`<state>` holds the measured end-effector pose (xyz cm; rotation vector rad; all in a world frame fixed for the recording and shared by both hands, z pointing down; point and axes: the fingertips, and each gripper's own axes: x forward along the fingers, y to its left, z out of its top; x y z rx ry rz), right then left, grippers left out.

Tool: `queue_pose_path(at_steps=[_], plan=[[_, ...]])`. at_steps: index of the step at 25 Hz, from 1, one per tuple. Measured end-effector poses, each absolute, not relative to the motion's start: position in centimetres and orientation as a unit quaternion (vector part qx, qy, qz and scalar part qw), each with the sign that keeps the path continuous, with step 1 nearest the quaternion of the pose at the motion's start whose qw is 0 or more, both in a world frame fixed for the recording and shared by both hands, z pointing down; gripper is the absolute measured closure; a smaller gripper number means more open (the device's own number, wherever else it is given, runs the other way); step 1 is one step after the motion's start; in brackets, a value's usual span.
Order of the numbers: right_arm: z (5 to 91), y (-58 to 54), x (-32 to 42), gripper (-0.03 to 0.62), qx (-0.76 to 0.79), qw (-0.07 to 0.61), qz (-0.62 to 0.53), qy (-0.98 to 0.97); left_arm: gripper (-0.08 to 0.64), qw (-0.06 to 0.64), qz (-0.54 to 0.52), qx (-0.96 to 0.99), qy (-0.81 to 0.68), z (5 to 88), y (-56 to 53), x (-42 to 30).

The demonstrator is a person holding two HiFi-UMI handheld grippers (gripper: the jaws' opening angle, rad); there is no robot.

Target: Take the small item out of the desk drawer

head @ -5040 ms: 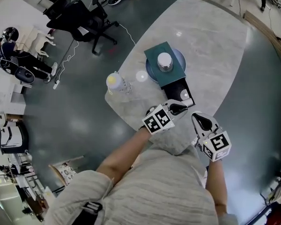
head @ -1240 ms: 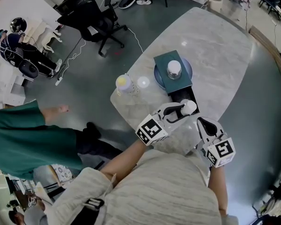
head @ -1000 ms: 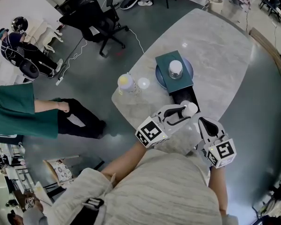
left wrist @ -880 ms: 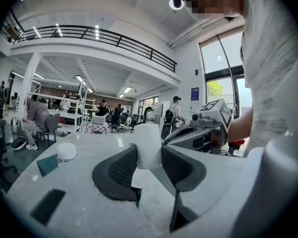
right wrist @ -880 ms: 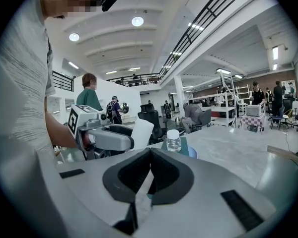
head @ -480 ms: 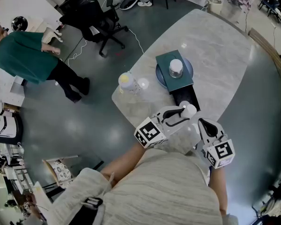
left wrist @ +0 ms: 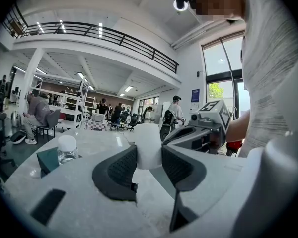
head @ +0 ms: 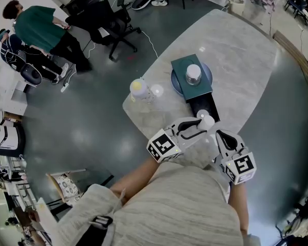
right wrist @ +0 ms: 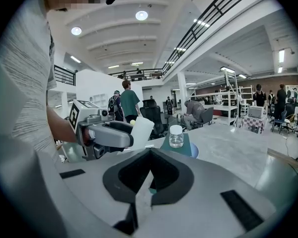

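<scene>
The left gripper (head: 197, 125) is clamped on the item (left wrist: 148, 145), a small white cylinder held upright between its pads. In the head view it sits right at the near end of the open black drawer (head: 201, 105). The drawer sticks out of a green box (head: 180, 67) that stands on a blue plate (head: 173, 82) on the table (head: 236, 45), with a jar (head: 193, 74) on top. The right gripper (right wrist: 150, 151) is empty, jaws closed tip to tip, just beside the left one near the table's edge.
</scene>
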<state>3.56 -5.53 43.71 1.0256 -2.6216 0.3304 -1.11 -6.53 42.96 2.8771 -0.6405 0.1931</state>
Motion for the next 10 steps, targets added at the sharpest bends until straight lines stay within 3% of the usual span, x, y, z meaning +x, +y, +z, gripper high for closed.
queue_pose_path(at_steps=[10], plan=[[44.22, -5.46, 3.16, 0.584, 0.343, 0.167, 0.111, -0.918, 0.39, 0.097, 0.065, 0.97, -0.211, 43.23, -6.49, -0.7]])
